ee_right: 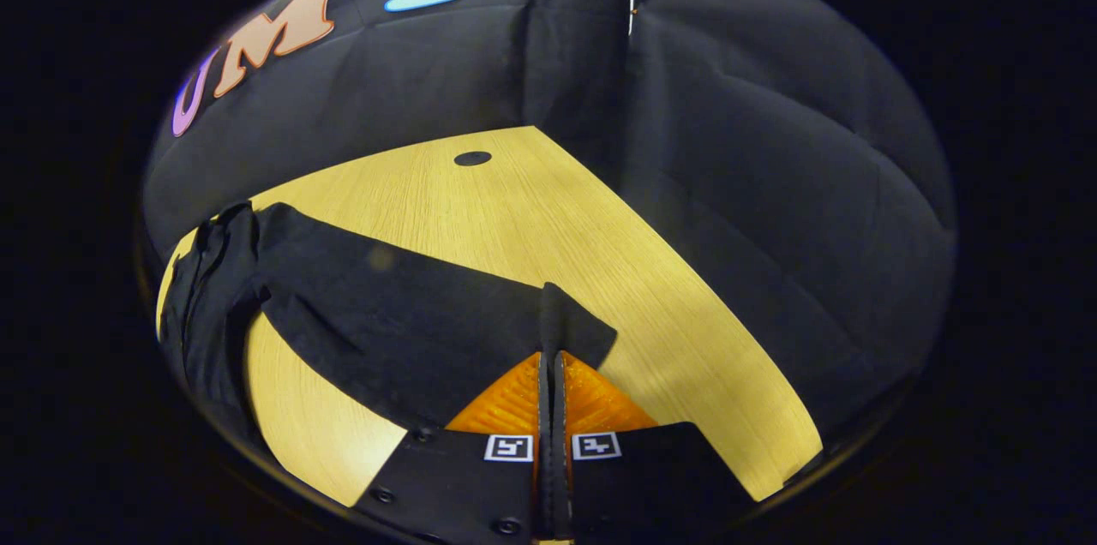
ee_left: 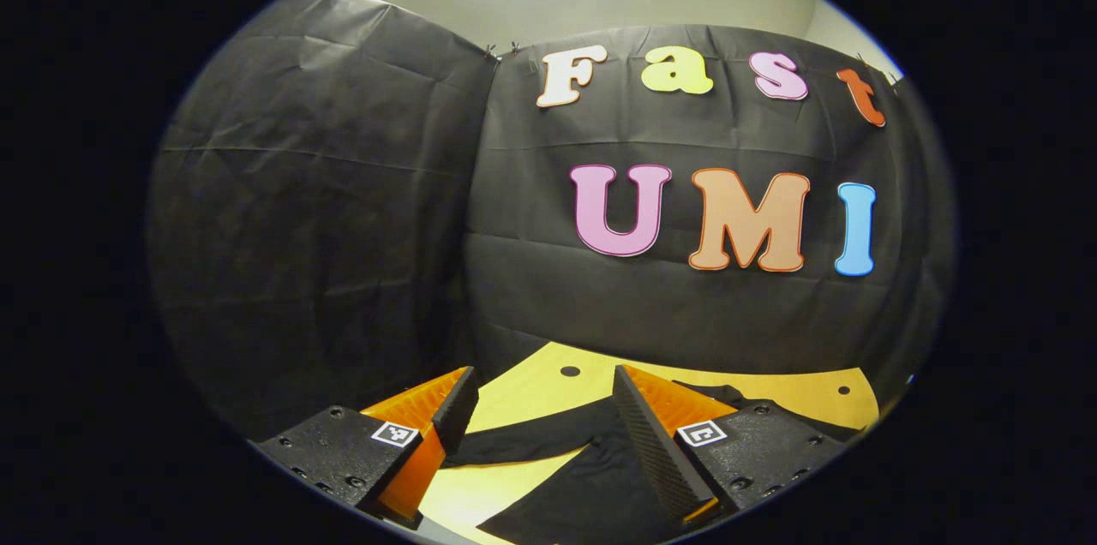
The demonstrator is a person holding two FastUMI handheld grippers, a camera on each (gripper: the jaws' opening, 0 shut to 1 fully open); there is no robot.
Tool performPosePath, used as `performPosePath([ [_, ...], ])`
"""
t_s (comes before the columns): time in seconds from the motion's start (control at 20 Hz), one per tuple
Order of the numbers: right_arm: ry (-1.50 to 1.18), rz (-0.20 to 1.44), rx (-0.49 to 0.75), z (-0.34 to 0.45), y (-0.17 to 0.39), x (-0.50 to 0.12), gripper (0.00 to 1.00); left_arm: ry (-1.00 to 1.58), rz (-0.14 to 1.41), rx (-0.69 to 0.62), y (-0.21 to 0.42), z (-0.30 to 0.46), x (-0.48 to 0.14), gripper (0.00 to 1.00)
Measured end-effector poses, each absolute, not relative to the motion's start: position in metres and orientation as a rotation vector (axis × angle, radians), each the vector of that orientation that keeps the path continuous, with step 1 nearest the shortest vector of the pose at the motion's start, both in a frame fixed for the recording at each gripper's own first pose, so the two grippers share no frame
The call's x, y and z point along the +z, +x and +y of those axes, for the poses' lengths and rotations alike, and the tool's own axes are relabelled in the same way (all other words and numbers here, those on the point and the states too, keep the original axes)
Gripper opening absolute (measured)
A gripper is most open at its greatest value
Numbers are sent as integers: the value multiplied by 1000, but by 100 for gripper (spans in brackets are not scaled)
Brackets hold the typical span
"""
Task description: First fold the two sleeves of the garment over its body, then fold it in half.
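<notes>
Garment [ee_right: 386, 314]: black, spread on the wooden table [ee_right: 548, 211], one sleeve stretched toward the near right.
Right claw [ee_right: 549, 356]: fingers pinched together on the sleeve [ee_right: 566, 326] end, cloth between them.
Left claw [ee_left: 540, 408]: fingers wide apart, gripping nothing, above dark cloth on the table.

left gripper [ee_left: 542, 408] fingers spread apart; right gripper [ee_right: 549, 356] fingers pinched together

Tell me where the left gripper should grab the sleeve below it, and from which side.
Judging from the left gripper view, take the sleeve near its cuff end, coming down from above with the left gripper open across the narrow band. It lies flat on the table, so one finger should slide under its free edge.
</notes>
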State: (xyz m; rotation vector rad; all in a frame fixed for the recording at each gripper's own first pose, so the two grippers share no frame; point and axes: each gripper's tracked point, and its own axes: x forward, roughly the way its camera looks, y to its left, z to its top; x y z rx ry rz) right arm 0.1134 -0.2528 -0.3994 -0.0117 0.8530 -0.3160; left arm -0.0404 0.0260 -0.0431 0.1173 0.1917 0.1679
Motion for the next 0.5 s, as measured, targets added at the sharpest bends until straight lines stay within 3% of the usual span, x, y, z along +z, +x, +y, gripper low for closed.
performPosePath([
  [0.5,65,887,-317,-251,115,-400,3,122,200,166,-43,27,-49,92],
])
